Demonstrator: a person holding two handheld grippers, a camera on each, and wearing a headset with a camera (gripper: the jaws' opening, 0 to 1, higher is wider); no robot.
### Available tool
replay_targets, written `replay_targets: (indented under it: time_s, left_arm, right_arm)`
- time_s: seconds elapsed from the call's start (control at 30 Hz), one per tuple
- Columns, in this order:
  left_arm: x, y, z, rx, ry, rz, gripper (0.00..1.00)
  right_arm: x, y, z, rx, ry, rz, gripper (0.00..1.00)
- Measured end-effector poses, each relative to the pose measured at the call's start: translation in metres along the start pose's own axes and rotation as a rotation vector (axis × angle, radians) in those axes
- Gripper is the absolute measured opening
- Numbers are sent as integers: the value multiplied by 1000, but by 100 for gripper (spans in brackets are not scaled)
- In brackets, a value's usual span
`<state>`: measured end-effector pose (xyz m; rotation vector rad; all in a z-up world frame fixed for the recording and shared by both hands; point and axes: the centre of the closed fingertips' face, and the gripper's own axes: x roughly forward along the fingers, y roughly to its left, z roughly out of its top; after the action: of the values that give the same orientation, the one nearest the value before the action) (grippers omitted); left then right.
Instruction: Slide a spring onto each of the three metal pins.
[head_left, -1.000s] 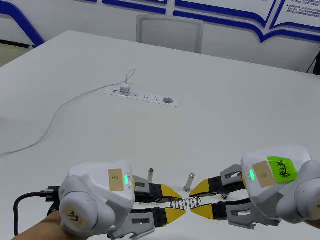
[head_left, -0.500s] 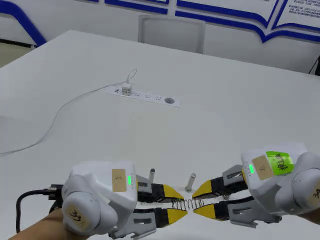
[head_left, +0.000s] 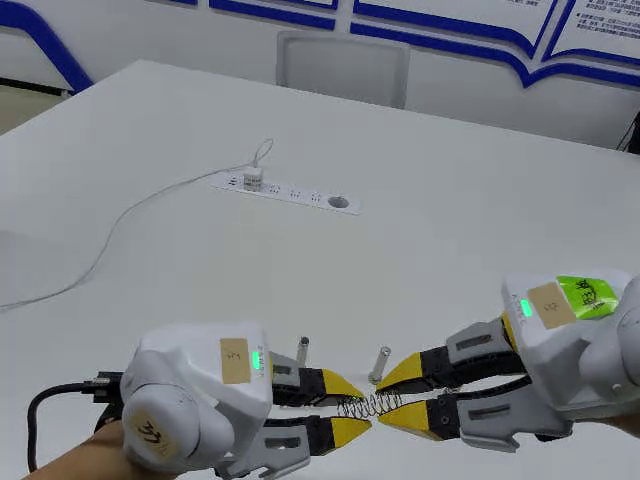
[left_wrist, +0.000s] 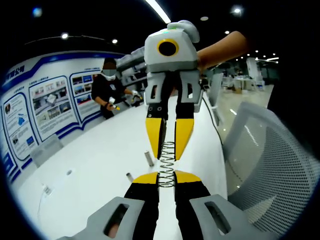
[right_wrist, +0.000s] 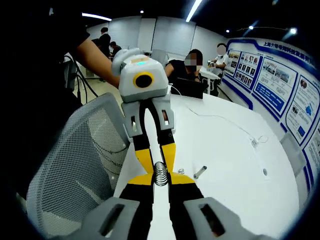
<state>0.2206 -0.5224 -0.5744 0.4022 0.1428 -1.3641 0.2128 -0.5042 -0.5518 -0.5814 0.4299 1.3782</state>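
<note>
A short coil spring (head_left: 368, 405) hangs level between my two grippers just above the white table (head_left: 450, 230). My left gripper (head_left: 350, 408) pinches its left end and my right gripper (head_left: 388, 396) its right end. The left gripper view has my own yellow tips (left_wrist: 167, 178) shut on the spring (left_wrist: 167, 162), with the right gripper (left_wrist: 169, 153) coming in from above. Two metal pins (head_left: 302, 350) (head_left: 380, 363) stand upright just behind the spring. The right gripper view looks down the spring (right_wrist: 160, 175), with a pin (right_wrist: 200, 172) beyond it.
A white power strip (head_left: 290, 190) with a plugged adapter lies mid-table, and its cable (head_left: 120, 225) trails off to the left. A grey chair (head_left: 340, 65) stands at the far edge. A mesh chair (right_wrist: 75, 155) is close behind the near edge.
The right gripper's body has swung out to the right and tilted, while its tips stay on the spring. The left gripper and the spring have hardly moved.
</note>
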Motion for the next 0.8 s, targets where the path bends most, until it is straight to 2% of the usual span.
replay_targets:
  time_s: [0.03,0.17,0.37,0.8]
  left_arm:
    - [1,-1,0,-1,-2,-1,10]
    - [2,-2,-1,-18,1,4,10]
    - [3,-1,2,-48,-18,20,10]
    - [1,4,-3,-79,-16,64,11]
  right_arm:
    - [0,1,3,17,-19,5,11]
    - [2,2,2,-3,5,-2,11]
    - [5,0,12,23,-45,-15,11]
    - [11,-3,14,62,-47,-51,10]
